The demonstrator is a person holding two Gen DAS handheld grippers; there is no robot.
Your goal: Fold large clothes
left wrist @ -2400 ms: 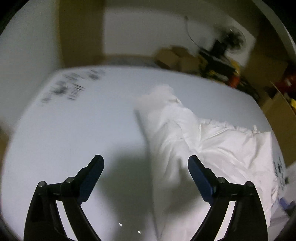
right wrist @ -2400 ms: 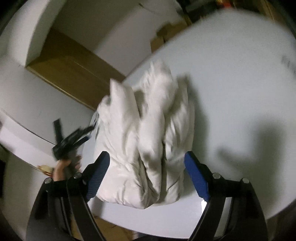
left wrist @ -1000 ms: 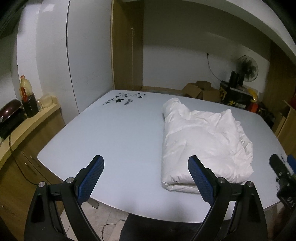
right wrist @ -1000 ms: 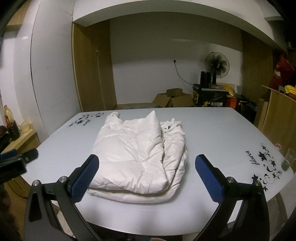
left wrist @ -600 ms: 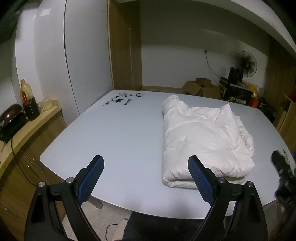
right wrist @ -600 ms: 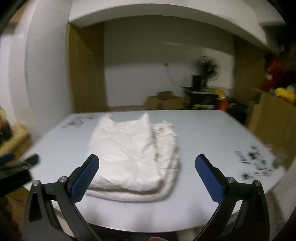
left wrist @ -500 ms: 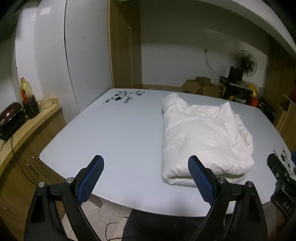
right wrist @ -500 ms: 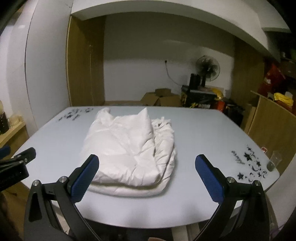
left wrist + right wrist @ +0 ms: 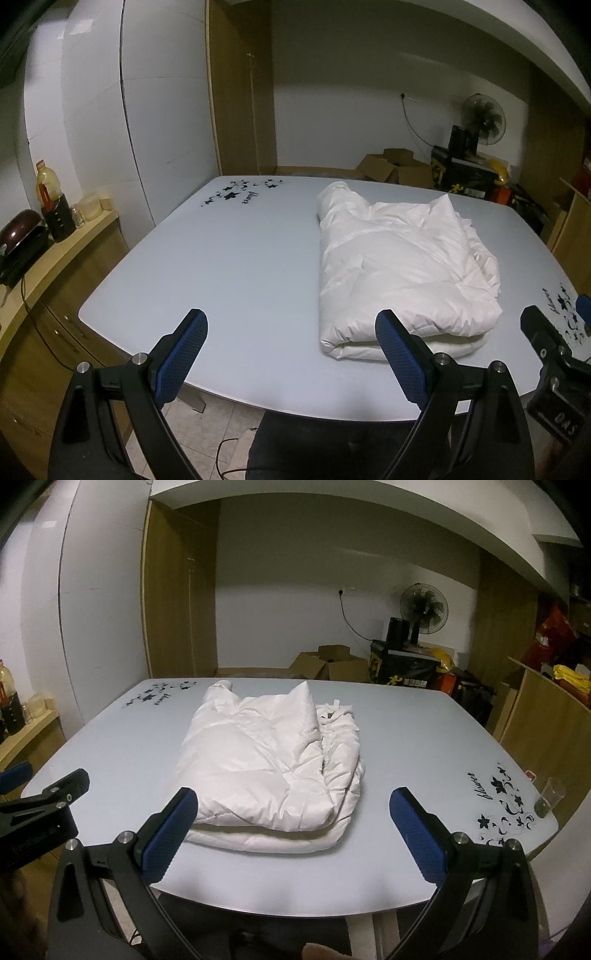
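A white puffy garment [image 9: 402,273] lies folded into a thick rectangle on the pale blue-grey table [image 9: 229,266]. It also shows in the right wrist view [image 9: 273,760], at the table's middle. My left gripper [image 9: 291,334] is open and empty, held back over the table's near edge, left of the garment. My right gripper [image 9: 293,810] is open and empty, held back at the near edge in front of the garment. Each gripper shows at the edge of the other's view.
Black flower prints mark the table's far left corner [image 9: 240,192] and right side [image 9: 498,797]. A small glass [image 9: 550,795] stands at the table's right edge. A counter with bottles [image 9: 51,206] runs along the left. Boxes and a fan [image 9: 423,609] stand behind.
Both grippers have pulled back from close over the garment to the near table edge. The garment now lies folded and still, let go by both.
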